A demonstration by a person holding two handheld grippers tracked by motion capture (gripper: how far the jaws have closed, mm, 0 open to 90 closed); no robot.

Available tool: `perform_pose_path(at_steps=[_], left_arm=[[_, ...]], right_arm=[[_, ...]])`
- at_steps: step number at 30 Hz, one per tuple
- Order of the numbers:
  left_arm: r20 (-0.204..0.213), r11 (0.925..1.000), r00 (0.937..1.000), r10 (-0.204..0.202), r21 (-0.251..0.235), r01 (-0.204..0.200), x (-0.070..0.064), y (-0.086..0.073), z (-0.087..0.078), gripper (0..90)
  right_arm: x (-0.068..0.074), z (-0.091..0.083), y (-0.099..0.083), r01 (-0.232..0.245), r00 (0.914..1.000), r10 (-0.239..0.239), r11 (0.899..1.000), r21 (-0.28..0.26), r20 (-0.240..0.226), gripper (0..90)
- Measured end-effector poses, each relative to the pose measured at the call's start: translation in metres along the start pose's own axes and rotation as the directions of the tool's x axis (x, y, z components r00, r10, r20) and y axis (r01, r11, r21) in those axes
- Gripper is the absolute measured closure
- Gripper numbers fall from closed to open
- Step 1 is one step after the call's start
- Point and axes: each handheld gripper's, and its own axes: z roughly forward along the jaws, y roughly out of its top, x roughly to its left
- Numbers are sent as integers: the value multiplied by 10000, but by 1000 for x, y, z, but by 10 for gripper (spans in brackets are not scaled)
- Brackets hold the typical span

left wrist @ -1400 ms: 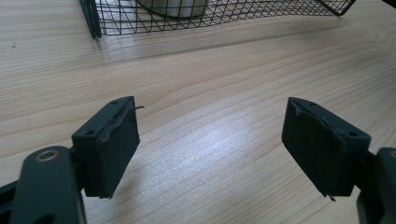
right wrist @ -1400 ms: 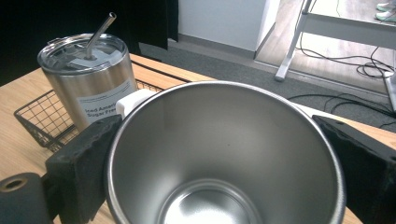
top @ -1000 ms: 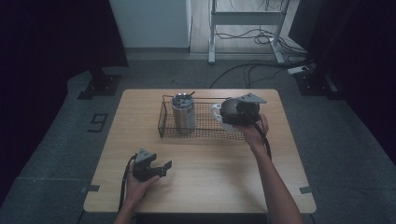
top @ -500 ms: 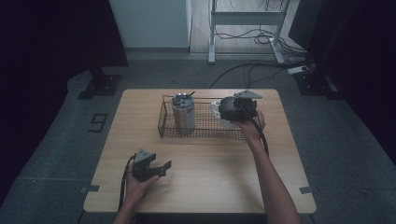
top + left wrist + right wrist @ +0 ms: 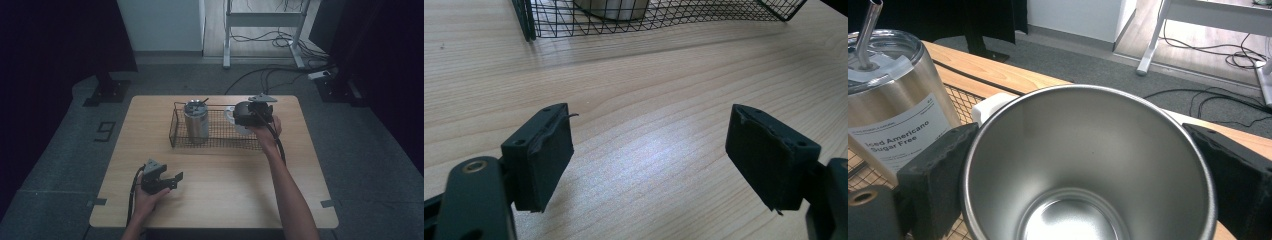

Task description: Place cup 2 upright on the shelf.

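A steel mug (image 5: 1088, 165) with a white handle (image 5: 990, 106) sits between the jaws of my right gripper (image 5: 1088, 165), which press on both of its sides. In the high view that gripper (image 5: 239, 117) holds the mug (image 5: 231, 116) over the right part of a black wire basket (image 5: 220, 144). A lidded steel tumbler (image 5: 196, 120) with a straw stands in the basket's left part, and its label (image 5: 898, 132) is close on the mug's left. My left gripper (image 5: 175, 179) rests open near the table's front left, with bare wood between its pads (image 5: 544, 155).
The wooden table (image 5: 225, 190) has free room in front of the basket. The basket's near wall (image 5: 649, 20) lies ahead of the left gripper. Beyond the table are a dark floor, cables (image 5: 280, 75) and a white frame stand (image 5: 260, 20).
My right gripper with the mug has shifted slightly left and toward the back over the basket. The left gripper has stayed in place.
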Motion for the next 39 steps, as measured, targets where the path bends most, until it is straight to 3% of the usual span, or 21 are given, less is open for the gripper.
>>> perform_pose_path(at_steps=[17,39], left_arm=[[63,10000,10000,-33,-6,33,0,1,-1,193],[7,10000,10000,-2,93,2,0,-1,1,193]], right_arm=[[-4,16,-3,-88,9999,85,9996,264,103,60],[-4,40,-27,-141,9996,114,9947,1019,273,60]])
